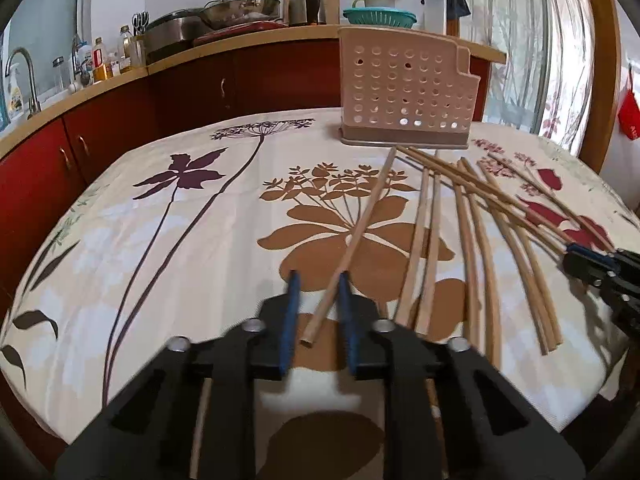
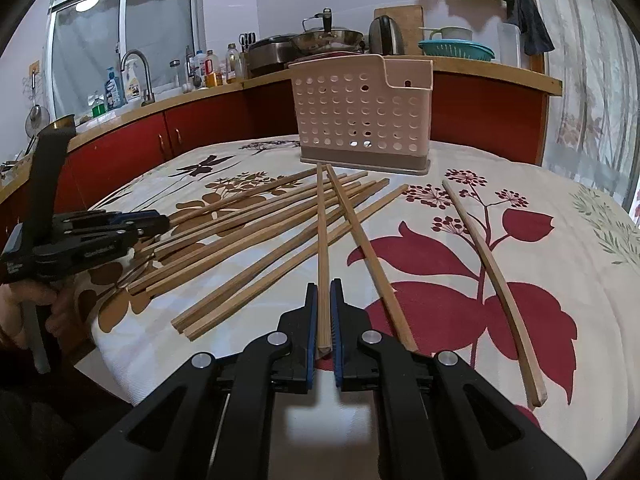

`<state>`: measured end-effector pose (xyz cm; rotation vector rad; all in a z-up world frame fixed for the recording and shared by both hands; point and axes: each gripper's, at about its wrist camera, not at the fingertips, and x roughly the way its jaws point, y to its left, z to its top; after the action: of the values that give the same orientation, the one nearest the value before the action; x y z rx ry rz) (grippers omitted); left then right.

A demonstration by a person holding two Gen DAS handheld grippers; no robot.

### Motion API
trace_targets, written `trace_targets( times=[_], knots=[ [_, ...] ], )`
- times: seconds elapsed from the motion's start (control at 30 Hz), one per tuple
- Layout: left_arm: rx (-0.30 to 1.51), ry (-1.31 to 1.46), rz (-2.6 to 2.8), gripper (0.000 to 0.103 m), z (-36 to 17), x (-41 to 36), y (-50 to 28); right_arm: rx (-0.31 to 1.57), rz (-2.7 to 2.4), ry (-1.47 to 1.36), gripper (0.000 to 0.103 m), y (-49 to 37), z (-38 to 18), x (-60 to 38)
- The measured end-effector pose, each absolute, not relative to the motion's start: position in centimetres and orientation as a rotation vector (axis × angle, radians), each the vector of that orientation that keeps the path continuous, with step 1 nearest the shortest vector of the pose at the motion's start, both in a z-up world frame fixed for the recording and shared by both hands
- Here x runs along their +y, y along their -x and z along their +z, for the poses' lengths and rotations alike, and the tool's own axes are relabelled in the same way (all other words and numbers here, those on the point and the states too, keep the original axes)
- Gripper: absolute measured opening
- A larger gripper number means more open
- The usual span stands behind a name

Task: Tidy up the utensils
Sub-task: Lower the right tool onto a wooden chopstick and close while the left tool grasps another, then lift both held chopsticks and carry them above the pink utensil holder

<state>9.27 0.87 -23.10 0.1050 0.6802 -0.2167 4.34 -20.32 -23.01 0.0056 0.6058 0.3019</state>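
Two grippers over the floral table (image 1: pixel 168 240), both in front of the perforated utensil holder (image 1: pixel 404 92). Left gripper (image 1: pixel 318 280) fingers clenched around one chopstick (image 1: pixel 356 236), angled toward the holder. Right gripper (image 2: pixel 324 286) fingers pinching another chopstick (image 2: pixel 322 240), pointing at the holder. Loose chopsticks pile (image 2: pixel 248 236) scattered just before the holder.

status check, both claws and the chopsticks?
Left claw shut on one chopstick. Right claw shut on another chopstick. Remaining chopsticks loose on the tablecloth; holder upright behind them, path clear.
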Motion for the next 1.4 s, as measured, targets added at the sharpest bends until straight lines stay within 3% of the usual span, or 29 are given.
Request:
trace_targets(
  times=[0.83, 1.4],
  knots=[
    [0.633, -0.143, -0.174, 0.007, -23.3, 0.0, -7.7, 0.597, 0.296, -0.031, 0.007, -4.3, -22.6, -20.6],
    [0.465, -0.126, -0.157, 0.007, -16.6, 0.4, -5.6, 0.487, 0.266, -0.031, 0.007, -3.0, -17.5, -21.0]
  ],
)
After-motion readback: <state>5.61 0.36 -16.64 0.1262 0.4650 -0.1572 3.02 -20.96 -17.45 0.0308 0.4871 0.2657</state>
